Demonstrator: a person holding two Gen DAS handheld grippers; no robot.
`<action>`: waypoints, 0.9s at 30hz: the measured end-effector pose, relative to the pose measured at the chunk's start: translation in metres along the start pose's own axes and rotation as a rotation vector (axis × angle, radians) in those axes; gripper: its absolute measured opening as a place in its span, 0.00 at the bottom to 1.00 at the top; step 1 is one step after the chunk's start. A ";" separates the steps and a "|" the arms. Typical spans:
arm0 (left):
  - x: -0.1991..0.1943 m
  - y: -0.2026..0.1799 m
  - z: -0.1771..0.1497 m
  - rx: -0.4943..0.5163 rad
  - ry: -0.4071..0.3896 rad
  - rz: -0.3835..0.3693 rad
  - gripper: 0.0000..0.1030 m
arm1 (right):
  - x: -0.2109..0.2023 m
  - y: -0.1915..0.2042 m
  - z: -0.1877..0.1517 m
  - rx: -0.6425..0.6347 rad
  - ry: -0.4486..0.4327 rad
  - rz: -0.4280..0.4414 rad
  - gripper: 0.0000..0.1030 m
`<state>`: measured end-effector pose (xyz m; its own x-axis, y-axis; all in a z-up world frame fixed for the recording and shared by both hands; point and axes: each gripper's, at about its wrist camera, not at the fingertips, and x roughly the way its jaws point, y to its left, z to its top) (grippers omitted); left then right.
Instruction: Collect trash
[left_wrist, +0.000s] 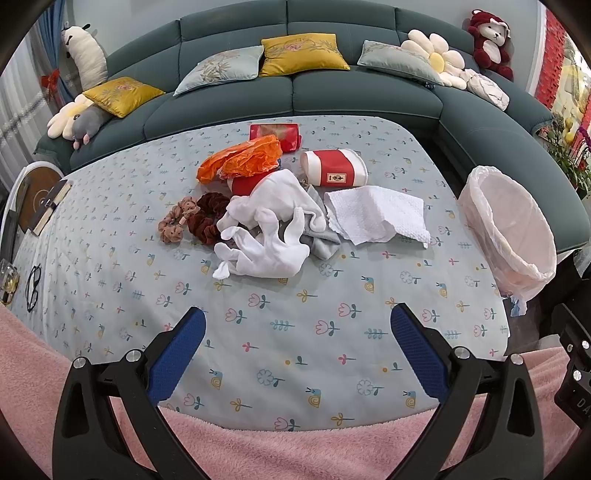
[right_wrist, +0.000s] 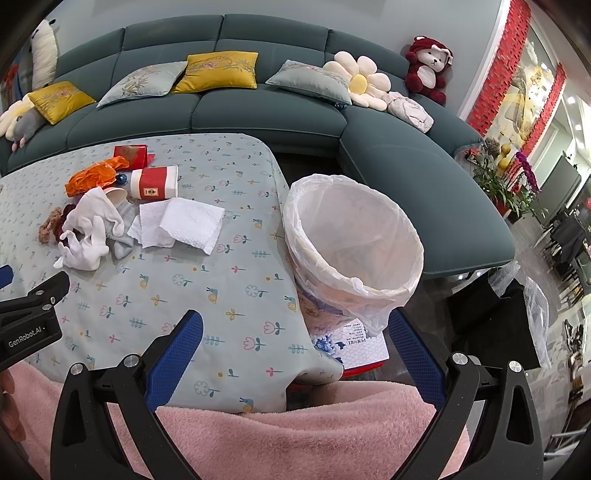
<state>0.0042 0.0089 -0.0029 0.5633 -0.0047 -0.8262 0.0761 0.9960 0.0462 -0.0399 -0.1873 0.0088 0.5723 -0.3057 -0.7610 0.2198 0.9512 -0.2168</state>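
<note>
Plainly nothing has been picked up yet: the left gripper (left_wrist: 297, 347) and the right gripper (right_wrist: 295, 350) both have their blue fingers spread wide and hold nothing, low over the near edge of the table (left_wrist: 280, 373). The clutter lies in a heap in the middle of the flowered cloth, well ahead of the left gripper and almost straight along its line of sight; from the right gripper it sits far off to the left. Nearest and easiest looks the paper towel (left_wrist: 376, 218), flat and partly folded, its longer side running roughly left to right across the table. Behind it lie an orange wrapper (left_wrist: 240, 157) and a paper cup (left_wrist: 334, 168) on its side (white gloves and hair ties in the heap are probably not rubbish). The lined bin (right_wrist: 354, 240) stands just beside the table's right edge, directly ahead of the right gripper, so I judge the left is better placed to reach.
</note>
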 end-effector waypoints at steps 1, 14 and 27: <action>0.000 -0.001 0.000 0.001 0.001 -0.001 0.93 | 0.000 0.000 0.000 0.000 0.000 -0.001 0.93; 0.000 -0.003 -0.001 0.010 0.000 0.004 0.93 | 0.000 -0.001 0.000 0.001 0.001 -0.001 0.93; 0.001 -0.005 -0.002 0.011 0.003 0.003 0.93 | 0.001 -0.001 0.000 0.003 0.001 -0.001 0.93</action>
<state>0.0028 0.0046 -0.0049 0.5608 -0.0015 -0.8280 0.0832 0.9950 0.0546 -0.0398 -0.1887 0.0085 0.5717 -0.3064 -0.7611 0.2224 0.9508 -0.2157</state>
